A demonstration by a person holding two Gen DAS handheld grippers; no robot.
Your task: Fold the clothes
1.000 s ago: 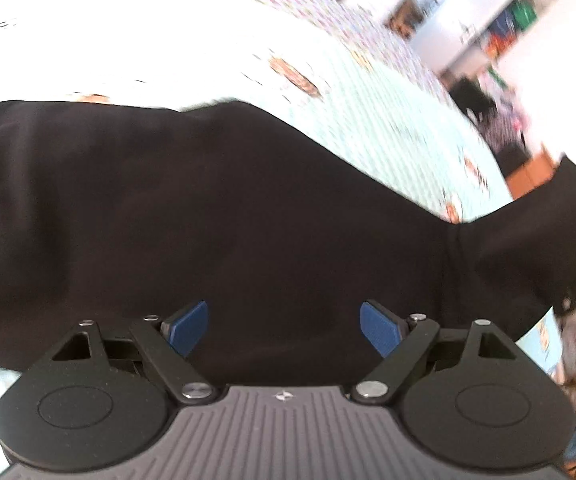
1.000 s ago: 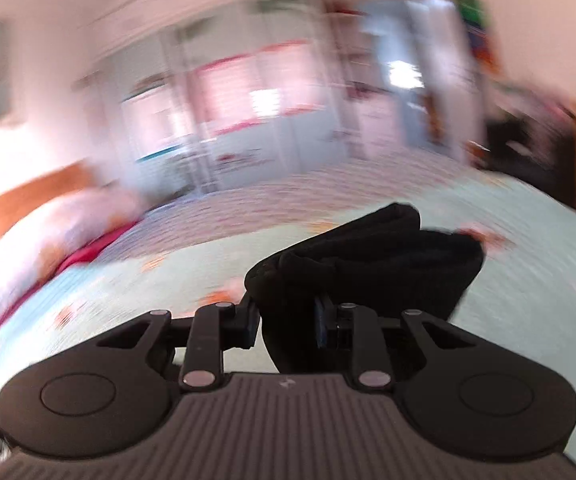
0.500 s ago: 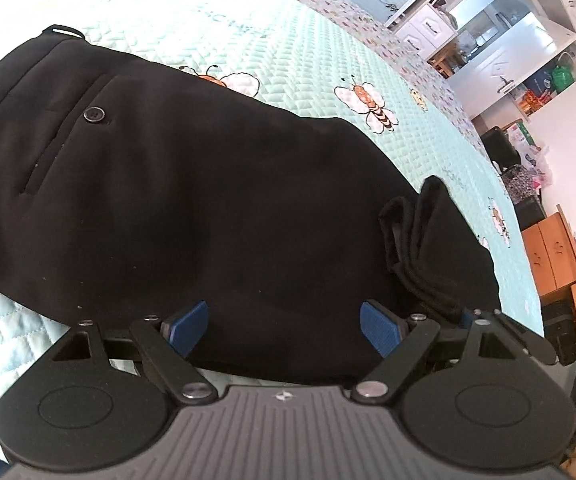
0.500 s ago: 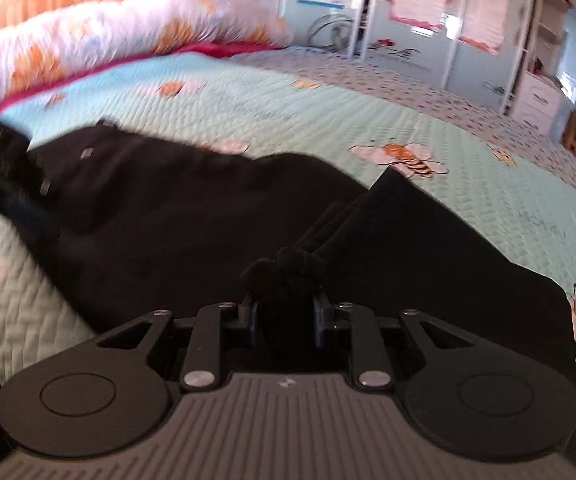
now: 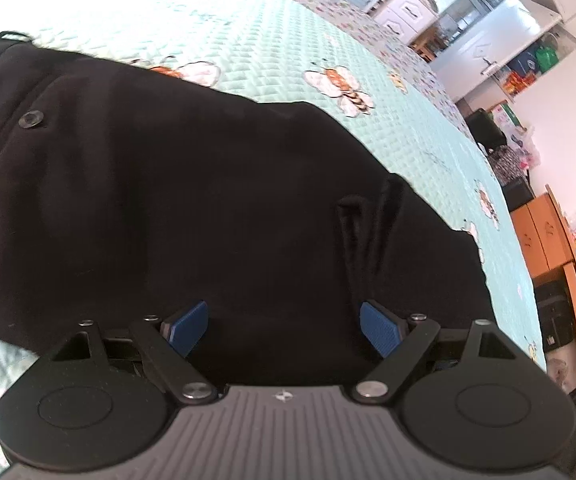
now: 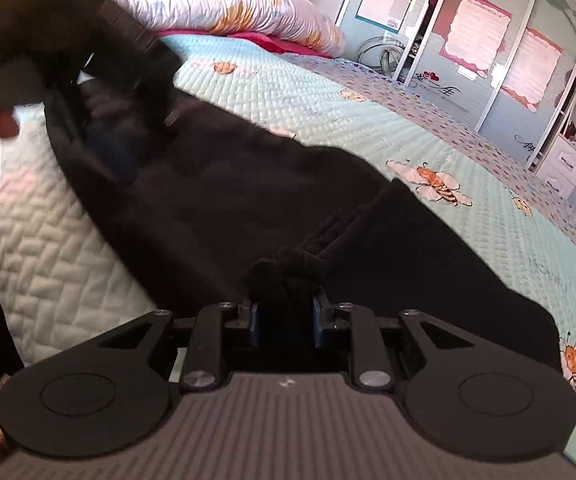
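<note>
A pair of black, soft woven trousers lies spread across the pale green quilted bedspread printed with bees, its waistband and a buttoned back pocket at the far left of the left wrist view. The right gripper is clamped on a bunched end of the cloth, which rises in a ridge from its jaws. The left gripper hovers over the near edge of the trousers with its blue pads spread wide and nothing between them.

The fabric looks limp and fairly light: it sags, creases wherever it is pinched, and would not hold a shape by itself. Several layers seem to be stacked in the right claw, so a firm pinch suits it. A good second hold is probably a hem or seam on the near edge, where the cloth is thicker and less likely to slip. The quilted cover may drag on it.
</note>
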